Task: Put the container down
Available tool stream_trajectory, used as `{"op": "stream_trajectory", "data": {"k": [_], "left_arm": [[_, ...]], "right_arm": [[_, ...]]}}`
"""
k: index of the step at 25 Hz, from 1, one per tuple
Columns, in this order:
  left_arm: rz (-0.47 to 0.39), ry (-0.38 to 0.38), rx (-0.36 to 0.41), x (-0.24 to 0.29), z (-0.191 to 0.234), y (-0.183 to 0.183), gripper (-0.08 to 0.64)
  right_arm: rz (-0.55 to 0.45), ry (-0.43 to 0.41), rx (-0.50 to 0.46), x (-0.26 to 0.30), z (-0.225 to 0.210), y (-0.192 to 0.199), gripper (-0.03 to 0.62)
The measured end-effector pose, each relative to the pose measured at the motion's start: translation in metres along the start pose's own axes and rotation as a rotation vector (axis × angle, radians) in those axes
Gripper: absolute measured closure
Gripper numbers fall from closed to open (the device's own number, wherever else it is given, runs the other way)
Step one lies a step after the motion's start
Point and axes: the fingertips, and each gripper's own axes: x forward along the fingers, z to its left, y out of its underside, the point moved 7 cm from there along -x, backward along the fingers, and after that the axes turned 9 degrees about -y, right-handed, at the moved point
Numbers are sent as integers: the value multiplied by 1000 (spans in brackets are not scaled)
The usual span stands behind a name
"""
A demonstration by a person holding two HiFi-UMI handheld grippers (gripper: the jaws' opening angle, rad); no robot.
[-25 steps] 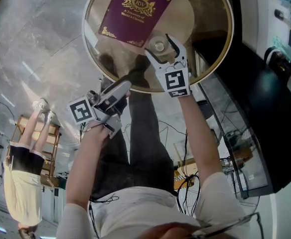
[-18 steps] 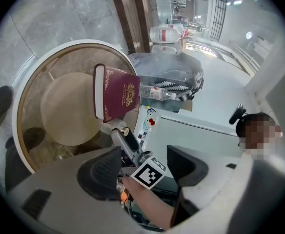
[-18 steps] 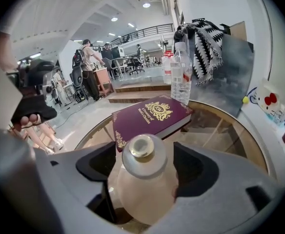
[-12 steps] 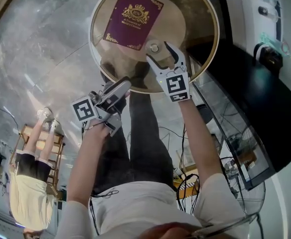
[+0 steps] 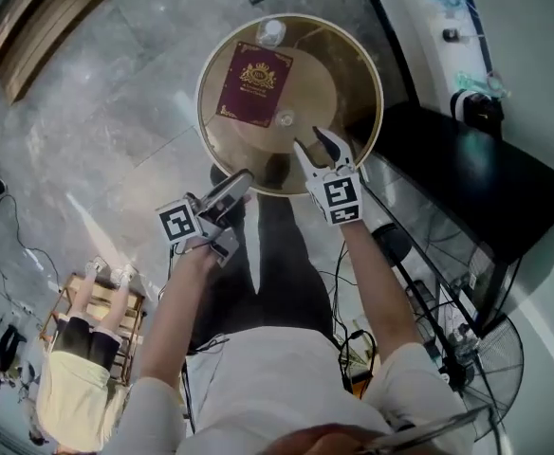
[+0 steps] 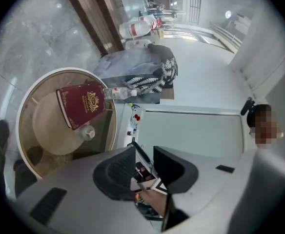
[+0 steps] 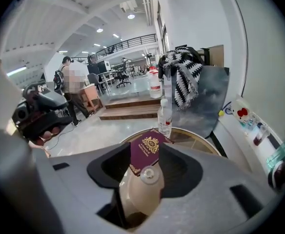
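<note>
On the table (image 5: 353,57), the container (image 5: 286,118) looks small, indistinct.

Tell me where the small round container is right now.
In the head view the container stands near the middle of the round table, beside the maroon booklet's lower right corner, with the water bottle at the table's far rim.

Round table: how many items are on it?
3: a maroon booklet left of centre, a small capped container beside its near corner, a clear bottle at the table's far rim. Nothing seems hidden.
</note>
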Motion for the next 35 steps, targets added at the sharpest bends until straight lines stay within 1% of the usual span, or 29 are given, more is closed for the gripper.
{"op": "stream_trajectory", "data": {"k": [2, 4, 8, 10, 13, 16, 19, 23, 28, 33, 35], "left_arm": [[-2, -5, 23, -11, -17, 0, 456], [-3, -20, 80, -21, -35, 0, 476], [-15, -52, 285, -37, -73, 0, 516], [-19, -58, 356, -45, -88, 3, 526], [-15, -69, 420, -58, -111, 8, 532], [-20, -60, 467, -71, -134, 13, 535], [-29, -47, 521, -84, -159, 14, 538], [-39, -41, 604, -101, -190, 19, 540], [-78, -40, 730, -120, -229, 25, 540], [-122, -22, 879, -143, -272, 31, 540], [-138, -16, 922, -149, -287, 32, 540]], "right_arm": [[-4, 16, 6, -19, 7, -14, 433], [-18, 31, 18, -38, 14, -28, 475], [-59, 45, 48, -78, 31, -55, 514], [-83, 54, 61, -99, 40, -69, 536], [-112, 76, 80, -129, 53, -88, 553], [-138, 94, 94, -158, 67, -100, 561], [-161, 117, 89, -183, 81, -112, 584], [-183, 132, 81, -215, 99, -126, 592], [-232, 143, 56, -254, 120, -146, 598], [-272, 160, 20, -296, 138, -169, 598], [-297, 174, 11, -312, 142, -177, 598]]}}
